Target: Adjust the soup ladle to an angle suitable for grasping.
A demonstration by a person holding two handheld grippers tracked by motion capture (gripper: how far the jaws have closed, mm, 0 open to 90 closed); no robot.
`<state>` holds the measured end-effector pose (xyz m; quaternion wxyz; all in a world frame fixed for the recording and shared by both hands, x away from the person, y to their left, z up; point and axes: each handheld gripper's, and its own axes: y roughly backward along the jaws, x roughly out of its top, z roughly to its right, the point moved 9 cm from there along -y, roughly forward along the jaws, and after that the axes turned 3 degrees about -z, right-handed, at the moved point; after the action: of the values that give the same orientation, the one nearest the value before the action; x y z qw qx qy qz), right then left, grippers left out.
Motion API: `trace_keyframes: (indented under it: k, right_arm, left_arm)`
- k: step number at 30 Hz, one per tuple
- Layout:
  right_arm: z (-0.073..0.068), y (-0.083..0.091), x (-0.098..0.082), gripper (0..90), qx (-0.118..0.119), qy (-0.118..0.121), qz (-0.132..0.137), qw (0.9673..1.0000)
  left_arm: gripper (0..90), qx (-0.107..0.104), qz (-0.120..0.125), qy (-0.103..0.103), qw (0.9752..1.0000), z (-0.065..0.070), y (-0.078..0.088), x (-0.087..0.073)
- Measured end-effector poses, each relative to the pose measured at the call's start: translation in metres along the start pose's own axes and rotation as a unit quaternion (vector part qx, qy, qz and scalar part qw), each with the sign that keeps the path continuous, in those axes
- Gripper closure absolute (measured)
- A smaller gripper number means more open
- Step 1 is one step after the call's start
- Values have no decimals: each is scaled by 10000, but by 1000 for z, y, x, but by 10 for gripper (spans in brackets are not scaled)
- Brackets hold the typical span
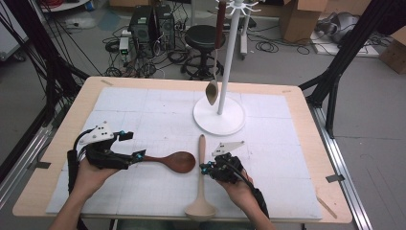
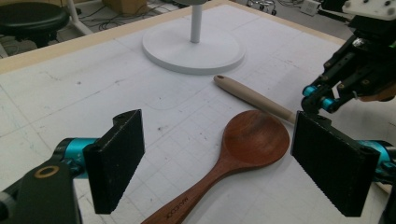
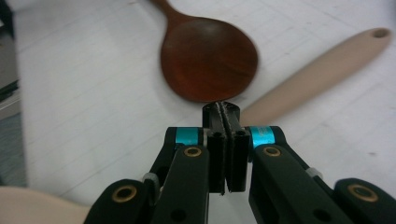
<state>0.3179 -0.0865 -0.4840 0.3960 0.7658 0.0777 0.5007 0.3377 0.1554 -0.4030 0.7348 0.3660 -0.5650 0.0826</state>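
A dark brown wooden spoon [image 1: 179, 162] lies on the white mat, bowl to the right. My left gripper [image 1: 139, 155] stands open astride its handle; in the left gripper view the handle [image 2: 187, 200] runs between the wide-apart pads [image 2: 116, 163] and touches neither. A pale beige spoon [image 1: 201, 191] lies lengthwise, bowl at the near edge. My right gripper [image 1: 206, 168] is shut and empty just right of its handle. In the right gripper view the closed tips [image 3: 226, 109] sit in front of the beige handle [image 3: 317, 70] and the dark bowl [image 3: 208, 58].
A white hook stand [image 1: 219, 115] rises from a round base at the back of the mat [image 1: 143, 105]. A metal spoon [image 1: 213, 91] with a dark handle hangs from it. Beyond the table stand a black stool [image 1: 203, 38], computer boxes and cables.
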Motion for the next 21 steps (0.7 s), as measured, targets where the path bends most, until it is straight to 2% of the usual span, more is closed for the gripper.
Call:
trace_keyframes:
  k: [4, 11, 15, 21]
  right_arm:
    - [-14, -1, -3, 896, 256, 184, -38, 9995]
    - [-32, -10, -11, 896, 611, 425, -267, 9969]
    - [-40, -14, -17, 896, 717, 565, -433, 9949]
    - [-43, -15, -20, 896, 738, 673, -539, 9935]
  left_arm:
    - [181, 8, -11, -2, 10000, 0, 0, 0]
    - [181, 4, -4, 3, 10000, 0, 0, 0]
    - [181, 4, -5, 2, 10000, 0, 0, 0]
    - [181, 3, -10, -1, 10000, 0, 0, 0]
